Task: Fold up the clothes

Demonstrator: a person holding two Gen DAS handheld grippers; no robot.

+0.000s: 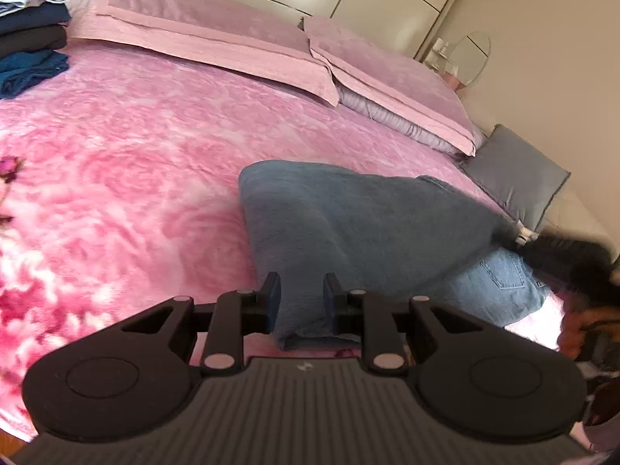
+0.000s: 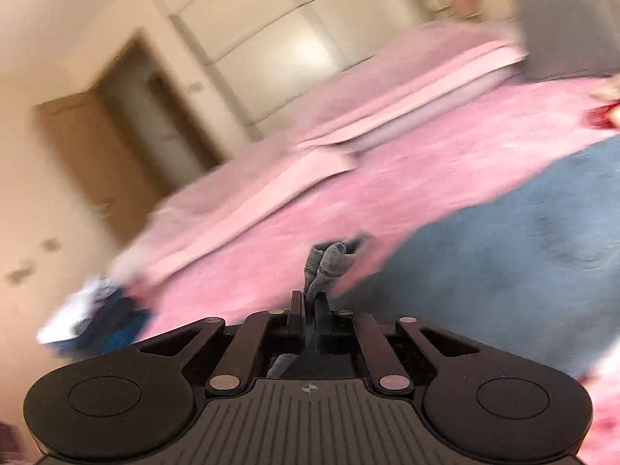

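A slate-blue, soft knitted garment (image 1: 348,224) is seen draped over a pair of light-blue denim jeans (image 1: 503,290) on a bed covered by a pink, rose-patterned plush blanket (image 1: 135,155); the left gripper (image 1: 300,294) is held over the garment's near edge with its black fingers (image 1: 271,294) spread, a strip of the cloth lying between them but not clamped; in the blurred right wrist view, the right gripper (image 2: 308,306) is shown pressed together on a bunched fold of the same grey-blue fabric (image 2: 329,261), which sticks up beyond the fingertips, while the rest of the garment is spread over the blanket to the right; two flat lilac pillows (image 1: 201,27) are laid along the head of the bed, a grey square cushion (image 1: 515,174) is propped past them, and a stack of folded dark and pale blue clothes (image 1: 31,31) is set at the far left corner.
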